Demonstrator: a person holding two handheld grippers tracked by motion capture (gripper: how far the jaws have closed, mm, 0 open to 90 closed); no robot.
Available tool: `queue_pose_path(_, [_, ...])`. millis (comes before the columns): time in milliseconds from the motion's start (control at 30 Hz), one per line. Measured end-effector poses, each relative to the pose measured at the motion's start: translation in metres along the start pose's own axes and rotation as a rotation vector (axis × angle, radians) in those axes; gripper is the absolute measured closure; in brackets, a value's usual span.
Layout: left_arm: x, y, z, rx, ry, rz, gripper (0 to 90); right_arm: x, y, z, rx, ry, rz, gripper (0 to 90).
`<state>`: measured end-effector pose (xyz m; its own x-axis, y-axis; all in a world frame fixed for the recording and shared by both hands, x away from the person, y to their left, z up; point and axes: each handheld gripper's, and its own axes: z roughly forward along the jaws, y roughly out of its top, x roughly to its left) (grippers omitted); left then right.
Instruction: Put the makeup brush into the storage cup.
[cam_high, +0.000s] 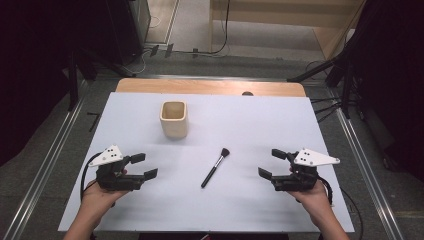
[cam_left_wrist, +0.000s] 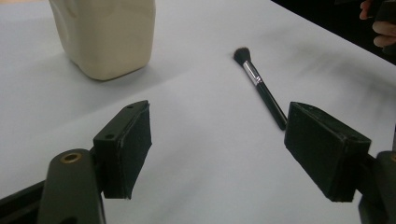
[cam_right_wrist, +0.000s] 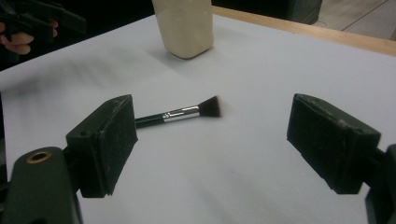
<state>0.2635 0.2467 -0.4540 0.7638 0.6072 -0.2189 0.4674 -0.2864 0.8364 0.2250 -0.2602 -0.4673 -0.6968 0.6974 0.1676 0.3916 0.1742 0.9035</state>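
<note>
Black and blocky, the left gripper (cam_high: 141, 166) sits low at the left of the white table sheet (cam_high: 250, 210), its flat matte pads spread wide on nothing. Behind it stands a cream cup (cam_high: 174, 119) — squarish, rounded corners, dull glazed wall, open top. At mid-table lies a slim makeup brush (cam_high: 215, 167): black handle, silver ferrule, dark tuft pointing away, well apart from both grippers. The right gripper (cam_high: 272, 164) — equally wide and empty — faces it from the right
</note>
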Motion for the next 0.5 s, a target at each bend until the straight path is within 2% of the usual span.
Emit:
queue_pose_path(267, [0.0009,-0.0008,0.0031,0.025,-0.006,-0.014,21.8,-0.0007,0.0003,0.0002,0.001,-0.007,0.004,17.2])
queue_pose_path(500, [-0.0008,-0.0023,0.0046,0.029,0.006,0.026,19.5,-0.0005,0.0013,0.0048,0.005,-0.004,0.007,17.3])
